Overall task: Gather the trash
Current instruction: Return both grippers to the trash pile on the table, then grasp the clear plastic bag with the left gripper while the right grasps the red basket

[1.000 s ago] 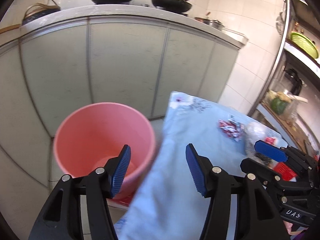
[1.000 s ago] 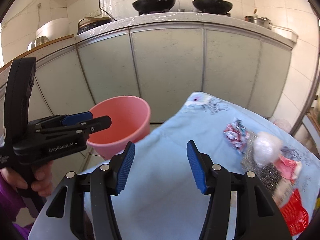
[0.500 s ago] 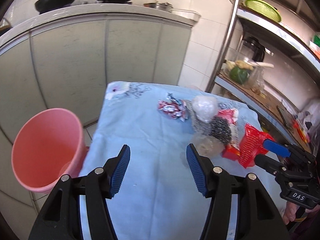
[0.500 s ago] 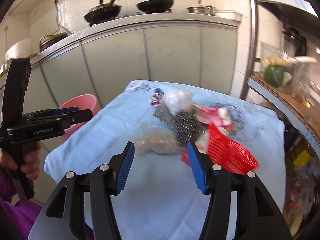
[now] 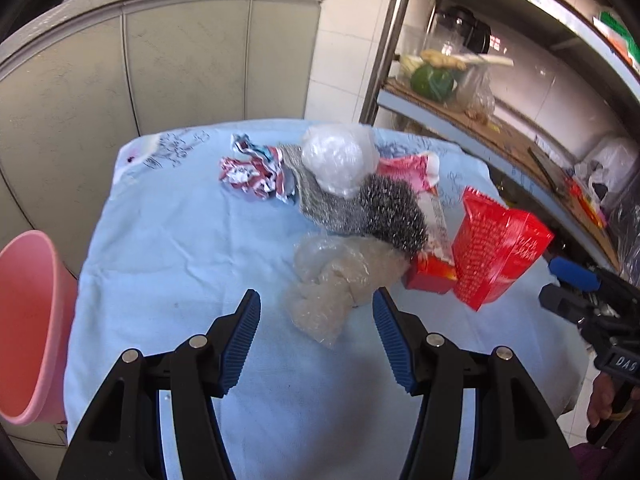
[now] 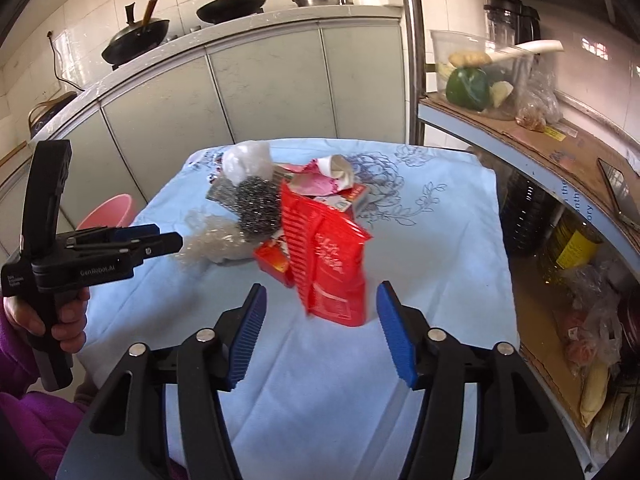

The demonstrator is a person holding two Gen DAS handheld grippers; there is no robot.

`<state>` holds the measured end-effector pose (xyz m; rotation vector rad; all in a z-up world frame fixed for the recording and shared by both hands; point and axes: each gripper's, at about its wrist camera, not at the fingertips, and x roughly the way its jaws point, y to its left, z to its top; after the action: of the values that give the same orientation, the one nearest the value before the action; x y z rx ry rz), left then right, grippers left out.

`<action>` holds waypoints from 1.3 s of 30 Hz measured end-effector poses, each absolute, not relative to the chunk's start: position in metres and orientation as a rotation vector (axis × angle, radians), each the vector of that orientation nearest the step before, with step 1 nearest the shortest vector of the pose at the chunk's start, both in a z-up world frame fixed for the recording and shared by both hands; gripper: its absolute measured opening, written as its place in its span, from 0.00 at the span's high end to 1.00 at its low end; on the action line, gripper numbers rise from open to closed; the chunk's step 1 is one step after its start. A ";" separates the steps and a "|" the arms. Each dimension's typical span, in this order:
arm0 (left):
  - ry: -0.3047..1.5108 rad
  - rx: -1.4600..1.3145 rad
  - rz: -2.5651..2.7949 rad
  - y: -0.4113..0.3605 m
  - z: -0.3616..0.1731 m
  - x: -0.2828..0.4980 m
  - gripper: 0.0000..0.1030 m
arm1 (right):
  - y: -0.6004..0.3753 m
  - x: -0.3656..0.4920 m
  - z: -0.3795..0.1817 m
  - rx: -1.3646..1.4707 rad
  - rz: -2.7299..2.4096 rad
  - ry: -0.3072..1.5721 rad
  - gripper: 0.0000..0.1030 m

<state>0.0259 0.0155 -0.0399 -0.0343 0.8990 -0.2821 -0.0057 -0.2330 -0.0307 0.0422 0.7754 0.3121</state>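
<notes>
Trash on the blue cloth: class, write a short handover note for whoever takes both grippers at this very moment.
Left gripper: open, empty, pointed at the clear crumpled bag just ahead of it.
Right gripper: open, empty, its jaws have just been opening; the red packet stands in front of it.
Trash sits in one pile on the blue cloth: crumpled wrapper, white plastic ball, steel scrubber, pink wrapper, small red box.
Pink bucket stands beside the table's left edge.
Done: nothing is held yet.
Left: grab each piece and drop it in the bucket.
</notes>
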 end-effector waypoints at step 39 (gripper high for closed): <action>0.804 -0.040 -0.313 0.040 -0.017 -0.030 0.76 | -0.231 0.003 -0.040 0.103 0.314 0.808 0.91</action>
<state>-0.0304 0.0402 -0.0166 -0.0397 0.8036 -0.3131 0.0026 -0.2311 -0.0402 0.1030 0.8076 0.3143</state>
